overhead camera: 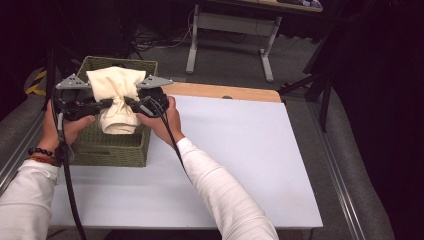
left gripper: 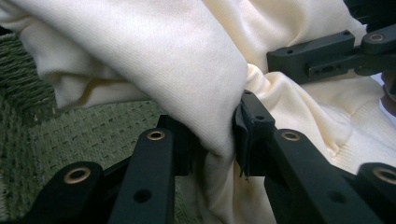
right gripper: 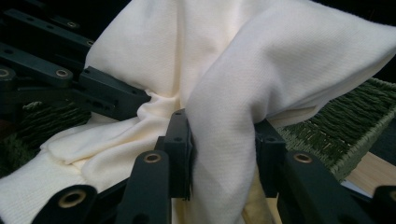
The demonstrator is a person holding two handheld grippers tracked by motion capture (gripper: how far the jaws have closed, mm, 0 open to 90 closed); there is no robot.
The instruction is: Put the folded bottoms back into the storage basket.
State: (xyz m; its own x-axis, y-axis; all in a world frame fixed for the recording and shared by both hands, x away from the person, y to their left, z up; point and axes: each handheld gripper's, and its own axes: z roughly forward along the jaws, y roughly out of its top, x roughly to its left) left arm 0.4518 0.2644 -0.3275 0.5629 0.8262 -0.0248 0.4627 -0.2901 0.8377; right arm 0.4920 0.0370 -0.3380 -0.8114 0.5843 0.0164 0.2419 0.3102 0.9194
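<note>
Dark room w/ grey floor (overhead camera: 235, 65), white-legged desk (overhead camera: 230, 30) behind, cables (overhead camera: 155, 37) on floor.

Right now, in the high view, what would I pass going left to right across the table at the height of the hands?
Left gripper → cream cloth, bunched over the green woven basket → right gripper → bare white tabletop.

sleeves (overhead camera: 227, 200): white, long, on both forearms | left wrist: bracelets (overhead camera: 40, 155) of dark and reddish beads | grippers: black jaws with brass-coloured rivets (left gripper: 155, 135) and small screw holes | top plates (overhead camera: 72, 81): grey, three-cornered | cable (overhead camera: 67, 180): black, thick
</note>
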